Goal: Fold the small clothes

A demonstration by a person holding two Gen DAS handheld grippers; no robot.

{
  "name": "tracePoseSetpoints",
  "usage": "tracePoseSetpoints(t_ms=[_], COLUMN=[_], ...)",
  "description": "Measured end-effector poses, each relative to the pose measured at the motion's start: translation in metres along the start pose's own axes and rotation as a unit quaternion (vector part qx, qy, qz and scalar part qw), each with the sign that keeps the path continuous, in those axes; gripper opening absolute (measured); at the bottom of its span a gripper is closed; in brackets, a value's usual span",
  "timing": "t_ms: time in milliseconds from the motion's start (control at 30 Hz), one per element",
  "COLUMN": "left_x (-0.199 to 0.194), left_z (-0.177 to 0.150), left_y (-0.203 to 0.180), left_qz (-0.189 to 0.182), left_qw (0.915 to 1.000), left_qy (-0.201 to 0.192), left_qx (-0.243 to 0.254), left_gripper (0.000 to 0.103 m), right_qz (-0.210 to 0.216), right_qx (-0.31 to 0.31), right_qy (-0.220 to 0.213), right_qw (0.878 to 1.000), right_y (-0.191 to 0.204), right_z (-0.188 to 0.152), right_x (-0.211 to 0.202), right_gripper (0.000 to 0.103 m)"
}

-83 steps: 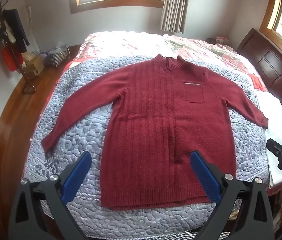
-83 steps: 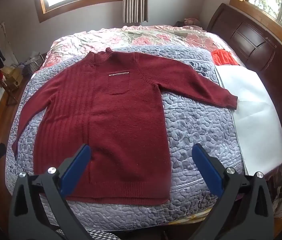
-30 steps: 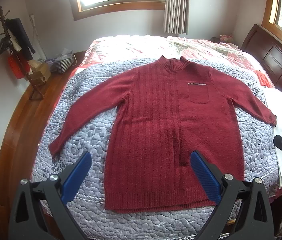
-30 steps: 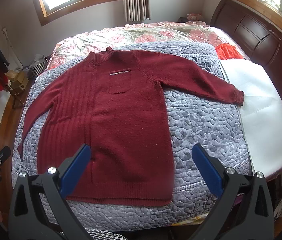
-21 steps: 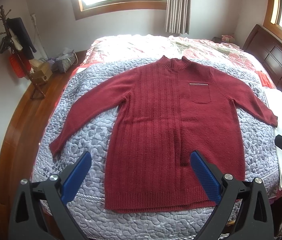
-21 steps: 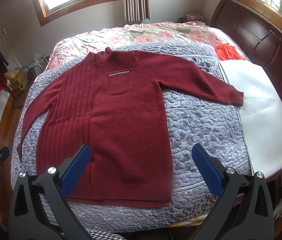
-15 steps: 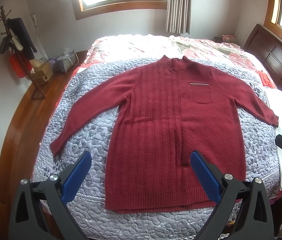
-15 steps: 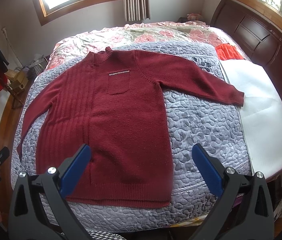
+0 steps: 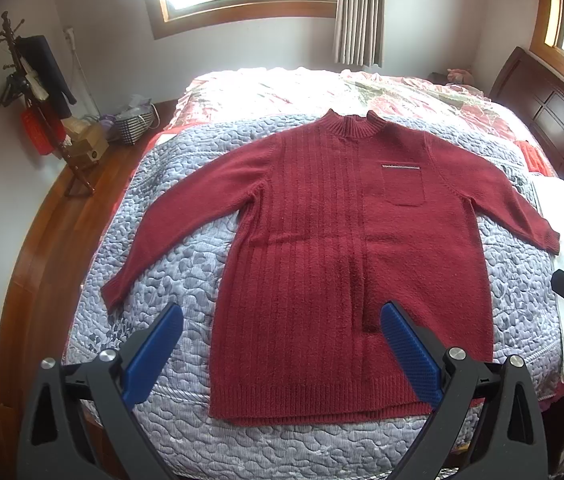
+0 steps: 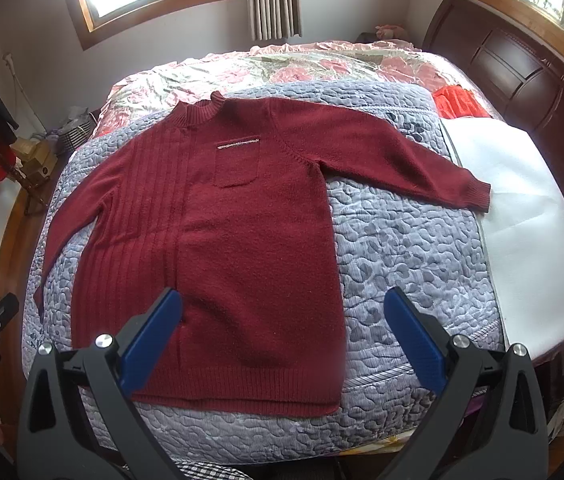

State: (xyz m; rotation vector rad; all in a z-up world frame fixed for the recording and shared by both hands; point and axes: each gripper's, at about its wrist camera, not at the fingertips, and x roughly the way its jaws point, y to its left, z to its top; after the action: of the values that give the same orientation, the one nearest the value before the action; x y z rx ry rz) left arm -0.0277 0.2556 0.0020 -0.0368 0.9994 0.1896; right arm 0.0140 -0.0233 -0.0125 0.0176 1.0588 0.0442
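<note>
Hovering above the near edge of the bed, left gripper (image 9: pixel 282 350): blue-padded fingers spread wide, nothing between them, clear of the cloth. Right gripper (image 10: pixel 282 346): likewise spread wide, holding nothing, above the near hem. Each gripper shows at the edge of the other's view.

Dark red sweater (image 9: pixel 346 264): knitted, laid flat and face up on the quilt, collar toward the far side, hem toward the grippers. Both sleeves stretched outward and slightly down. Left half of the front ribbed, right half plain. Small chest pocket (image 10: pixel 237 164) with a pale trim strip along its top. Unfolded.

Grey-blue quilt (image 10: pixel 402 248): pebble-stitched, covers the near part of the bed, directly beneath the sweater.

Floral bedspread (image 10: pixel 282 64): pink and pale, beyond the quilt.

White sheet (image 10: pixel 522 208): flat on the right side of the bed; the right sleeve cuff reaches its edge.

Orange-red cloth (image 10: pixel 458 102): bunched near the headboard, apart from the sweater.

Dark wooden headboard (image 10: pixel 522 64): right side.

Coat stand (image 9: pixel 37 92): left wall, hung with dark and red items.
</note>
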Motion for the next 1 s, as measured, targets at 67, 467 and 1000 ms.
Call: tracePoseSetpoints(t_ms=[67,467,1000], left_x=[0.001,0.007,0.086], left_z=[-0.001,0.000,0.081], left_y=[0.000,-0.011,-0.139], left_qz=[0.000,0.007,-0.025], left_qw=[1.0000,0.9999,0.9993], left_qy=[0.000,0.010,-0.020], left_qx=[0.000,0.003,0.017], left_gripper=[0.099,0.099,0.099], right_qz=[0.000,0.004,-0.058], right_qx=[0.000,0.003,0.102], right_qy=[0.001,0.010,-0.021], right_qw=[1.000,1.000,0.993], right_y=[0.000,-0.008,-0.245], right_z=[0.000,0.001,0.079], right_x=[0.000,0.010,0.108], right_gripper=[0.100,0.100,0.100])
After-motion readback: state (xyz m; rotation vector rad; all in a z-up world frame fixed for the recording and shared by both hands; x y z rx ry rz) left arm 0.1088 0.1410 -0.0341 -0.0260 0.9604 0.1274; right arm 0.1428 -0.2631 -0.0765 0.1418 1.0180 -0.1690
